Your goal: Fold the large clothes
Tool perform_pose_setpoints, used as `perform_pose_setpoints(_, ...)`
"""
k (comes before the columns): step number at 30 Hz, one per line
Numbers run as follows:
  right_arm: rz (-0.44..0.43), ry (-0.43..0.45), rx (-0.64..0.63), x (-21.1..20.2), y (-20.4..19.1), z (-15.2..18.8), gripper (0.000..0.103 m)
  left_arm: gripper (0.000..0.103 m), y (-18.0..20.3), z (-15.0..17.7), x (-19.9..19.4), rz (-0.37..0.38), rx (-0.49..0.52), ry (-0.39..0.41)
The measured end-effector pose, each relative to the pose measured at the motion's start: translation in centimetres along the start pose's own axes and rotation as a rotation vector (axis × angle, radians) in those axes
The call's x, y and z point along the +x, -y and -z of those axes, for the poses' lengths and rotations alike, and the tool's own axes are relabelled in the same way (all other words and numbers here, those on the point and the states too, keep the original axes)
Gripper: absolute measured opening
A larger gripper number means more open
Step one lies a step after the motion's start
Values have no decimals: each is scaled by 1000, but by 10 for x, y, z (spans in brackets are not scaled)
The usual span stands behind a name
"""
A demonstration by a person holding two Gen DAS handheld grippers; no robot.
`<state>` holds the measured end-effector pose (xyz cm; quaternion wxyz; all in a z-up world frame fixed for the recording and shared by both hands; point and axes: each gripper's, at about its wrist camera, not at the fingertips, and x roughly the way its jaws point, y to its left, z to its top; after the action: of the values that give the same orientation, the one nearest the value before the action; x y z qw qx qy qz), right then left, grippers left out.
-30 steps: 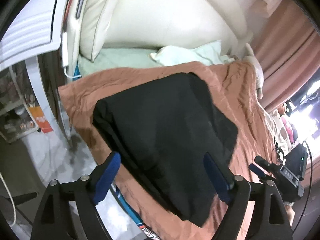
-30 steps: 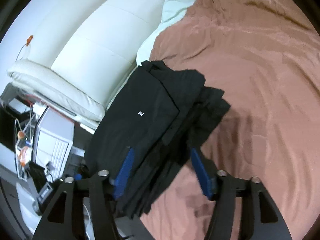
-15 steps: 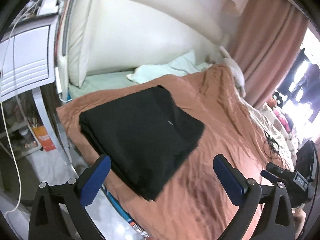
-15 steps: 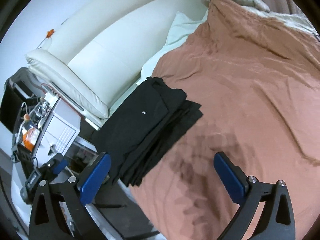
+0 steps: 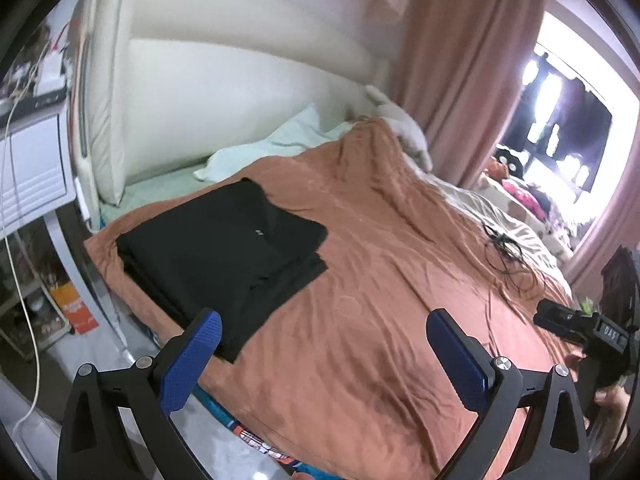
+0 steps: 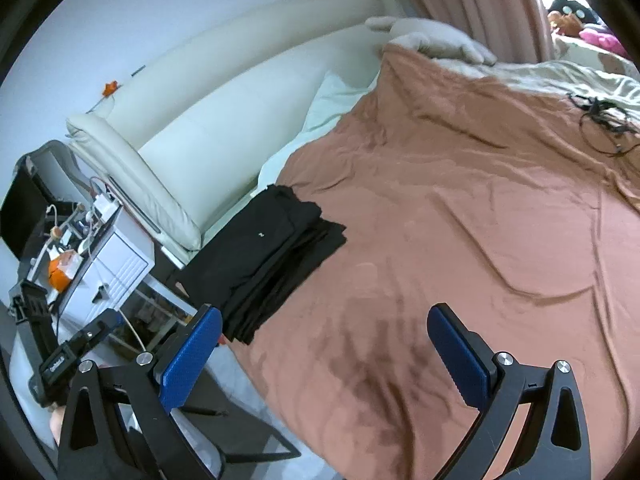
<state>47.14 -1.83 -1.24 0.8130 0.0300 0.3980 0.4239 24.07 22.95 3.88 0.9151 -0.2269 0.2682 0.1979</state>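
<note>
Folded black garment lying on the bedspread.
I am holding my left gripper and right gripper spread wide, gripping nothing.

Clothes folded on blanket, left of centre in left wrist view, near bed's corner and lower-left edge. Pillow behind clothes, at upper centre, against headboard. Cabinet at far left, beside headboard. Curtain at upper right. Cable on blanket at right, well apart from clothes. Left gripper at bottom, jaws wide apart, above blanket's near edge, clear of clothes.

In right wrist view, clothes left of centre, blanket filling right, cabinet at left, right gripper at bottom, jaws wide apart.
</note>
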Motion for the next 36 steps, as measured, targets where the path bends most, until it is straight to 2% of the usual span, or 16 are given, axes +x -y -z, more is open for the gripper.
perform_pose_setpoints(7, 67, 65, -29, -57, 6, 27, 103, 103, 36, 24, -28, 48, 83, 26)
perform_pose_setpoints(11, 87, 105, -19, -90, 10, 52, 103, 103, 48, 40, -44, 87, 116, 31)
perform_pose_setpoints(16, 145, 172, -37, -129, 8, 86, 103, 103, 64, 64, -71, 114, 210, 69)
perform_pose_setpoints(18, 139, 182, -19, -142, 11, 98, 103, 103, 67, 73, -80, 123, 229, 85)
perform_pose_setpoints(25, 216, 228, 2, -184, 16, 141, 103, 103, 75, 107, -115, 168, 277, 106)
perform_pose_setpoints(32, 278, 312, -9, -232, 9, 191, 103, 103, 70, 136, -152, 226, 288, 149)
perform_pose_setpoints(36, 308, 346, -35, -253, 3, 221, 103, 103, 69, 154, -166, 235, 317, 162)
